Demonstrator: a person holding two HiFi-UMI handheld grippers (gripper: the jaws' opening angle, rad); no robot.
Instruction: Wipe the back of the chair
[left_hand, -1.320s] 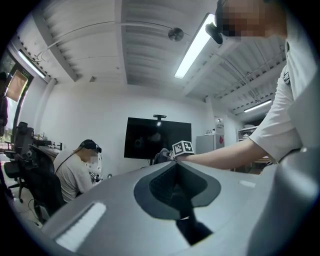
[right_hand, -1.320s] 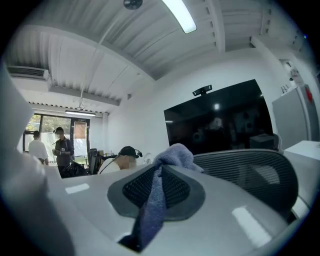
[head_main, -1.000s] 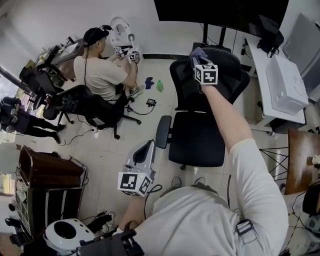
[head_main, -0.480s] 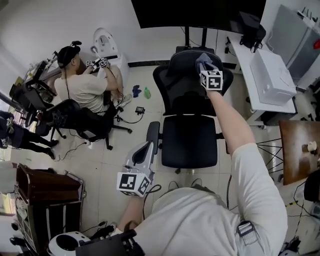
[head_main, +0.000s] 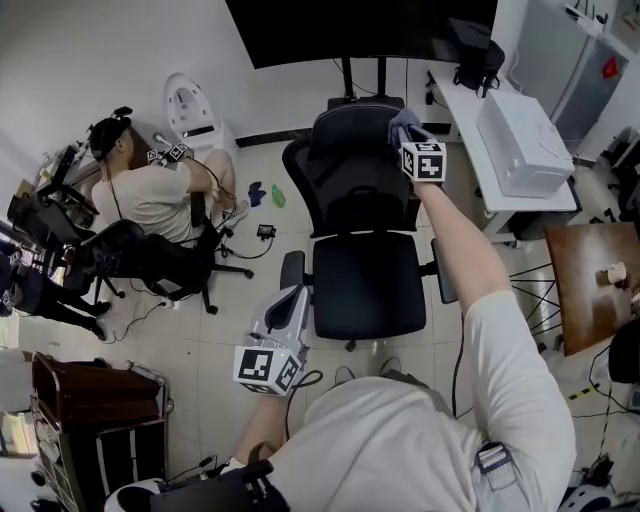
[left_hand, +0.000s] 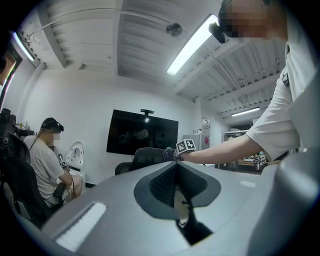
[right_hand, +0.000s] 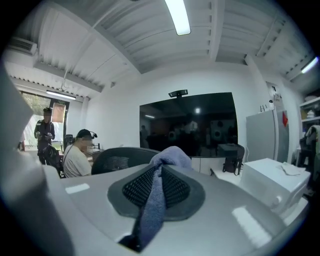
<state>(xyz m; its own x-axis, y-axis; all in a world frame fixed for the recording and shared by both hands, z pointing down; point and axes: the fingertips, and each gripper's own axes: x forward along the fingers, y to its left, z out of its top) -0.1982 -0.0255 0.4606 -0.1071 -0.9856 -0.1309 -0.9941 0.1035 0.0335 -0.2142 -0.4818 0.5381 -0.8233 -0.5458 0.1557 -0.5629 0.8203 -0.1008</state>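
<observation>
Sliding right over the last second, the right tongs (head_main: 406, 138) now sit at the upper right edge of the chair's (head_main: 350, 195) back, where before they were nearer its middle. The chair itself has drifted toward the centre of the head view. These tongs are clamped on a blue-grey cloth (head_main: 403, 122), which bunches above the tips and hangs between the pads in the right gripper view. The left tongs (head_main: 290, 302) have stayed low, just off the seat's front left corner, pressed together with nothing in them. The chair is black and mesh-backed with armrests. It stands on a pale tiled floor (head_main: 245, 300) before a dark screen (head_main: 360, 28), with a white surface (head_main: 458, 108) to its right.
</observation>
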